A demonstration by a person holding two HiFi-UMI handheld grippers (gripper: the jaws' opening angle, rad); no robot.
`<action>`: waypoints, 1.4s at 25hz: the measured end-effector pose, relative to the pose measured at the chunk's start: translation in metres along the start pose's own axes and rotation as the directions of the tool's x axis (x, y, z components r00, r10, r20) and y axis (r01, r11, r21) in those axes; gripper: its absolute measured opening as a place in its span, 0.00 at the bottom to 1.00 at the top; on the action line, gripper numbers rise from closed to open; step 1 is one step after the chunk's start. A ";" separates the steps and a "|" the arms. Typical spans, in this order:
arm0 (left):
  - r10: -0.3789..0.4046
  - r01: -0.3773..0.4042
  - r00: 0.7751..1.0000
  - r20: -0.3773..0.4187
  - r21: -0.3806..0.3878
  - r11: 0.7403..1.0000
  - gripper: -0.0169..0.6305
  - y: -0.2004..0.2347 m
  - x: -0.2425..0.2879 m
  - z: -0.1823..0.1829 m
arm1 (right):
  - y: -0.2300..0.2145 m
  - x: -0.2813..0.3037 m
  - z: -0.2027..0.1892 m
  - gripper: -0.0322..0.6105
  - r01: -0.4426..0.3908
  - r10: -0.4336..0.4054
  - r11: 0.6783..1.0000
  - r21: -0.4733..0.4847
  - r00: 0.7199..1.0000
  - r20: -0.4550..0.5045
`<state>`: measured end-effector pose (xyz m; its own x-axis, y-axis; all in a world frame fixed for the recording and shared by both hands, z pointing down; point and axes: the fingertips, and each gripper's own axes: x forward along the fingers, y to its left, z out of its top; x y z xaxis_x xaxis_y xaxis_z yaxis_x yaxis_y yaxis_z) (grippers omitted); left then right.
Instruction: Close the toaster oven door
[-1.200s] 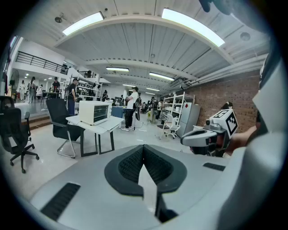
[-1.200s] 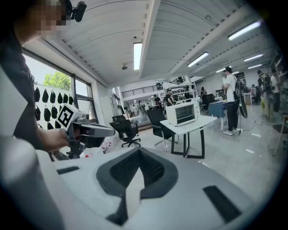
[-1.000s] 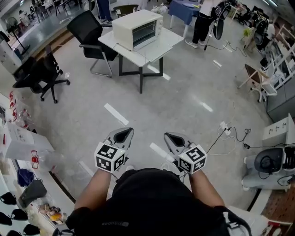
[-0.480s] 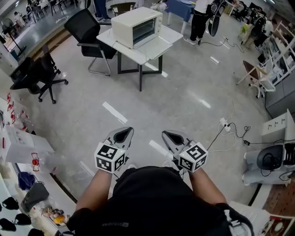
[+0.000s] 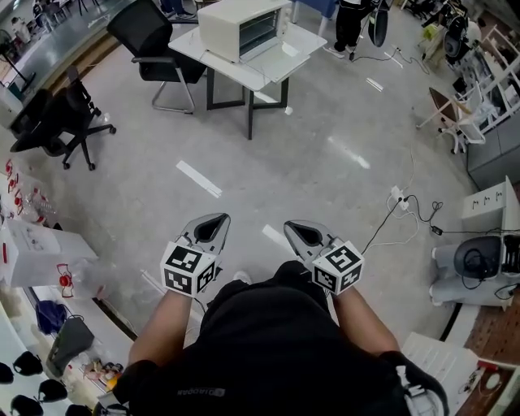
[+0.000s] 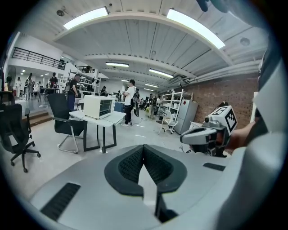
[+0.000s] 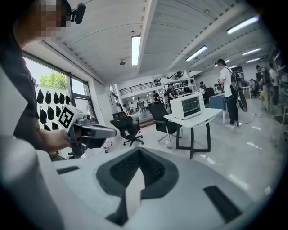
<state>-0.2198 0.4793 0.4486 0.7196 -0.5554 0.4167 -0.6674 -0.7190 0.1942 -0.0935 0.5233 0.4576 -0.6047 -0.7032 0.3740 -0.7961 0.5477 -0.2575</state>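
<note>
Cream-white toaster oven (image 5: 240,28) sits on the white table (image 5: 258,79), at the tabletop's far-left part in the head view. Its front faces the table's open near-right stretch. Dark cavity with a rack shows, so the door is not shut; the door (image 5: 280,50) looks folded down flat in front of the oven over the tabletop, though it is small and hard to make out.

Left gripper (image 5: 207,227) and right gripper (image 5: 301,234) are held side by side on the near side of the table, well apart from it, over grey glossy floor (image 5: 268,162). Neither touches the table or the oven.

Left gripper view: the two dark ribbed pads meet at the tips, jaws closed, nothing between them, with the table and oven small in the distance beyond them.

Right gripper view: same – jaws together on nothing, table and oven far ahead.

Each gripper's marker cube sits at the wrist end, nearest the person.

A black chair (image 5: 150,41) stands just beside the table on its left. A second black office chair (image 5: 57,114) is further left of the table, well apart from it. A person (image 5: 353,20) in dark trousers stands beyond the table's right end. White floor strips (image 5: 199,179) lie between the table and the grippers.
</note>
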 end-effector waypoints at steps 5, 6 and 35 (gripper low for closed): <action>-0.017 0.016 1.000 -0.020 -0.047 0.999 0.03 0.012 0.006 -0.009 | 0.005 0.014 -0.004 0.05 -0.014 0.013 1.000 -0.006 0.999 -0.048; -0.020 0.019 1.000 -0.024 -0.047 0.999 0.03 0.014 0.010 -0.009 | 0.001 0.017 -0.001 0.05 -0.011 0.011 1.000 -0.005 0.999 -0.047; 0.044 -0.044 0.999 0.012 0.006 0.999 0.03 0.090 0.227 0.143 | -0.239 0.123 0.132 0.05 -0.051 0.051 0.999 0.014 0.998 0.044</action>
<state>-0.0891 0.2282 0.4337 0.6918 -0.5913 0.4144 -0.6971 -0.6965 0.1699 0.0193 0.2457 0.4480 -0.6446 -0.6939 0.3210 -0.7644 0.5766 -0.2887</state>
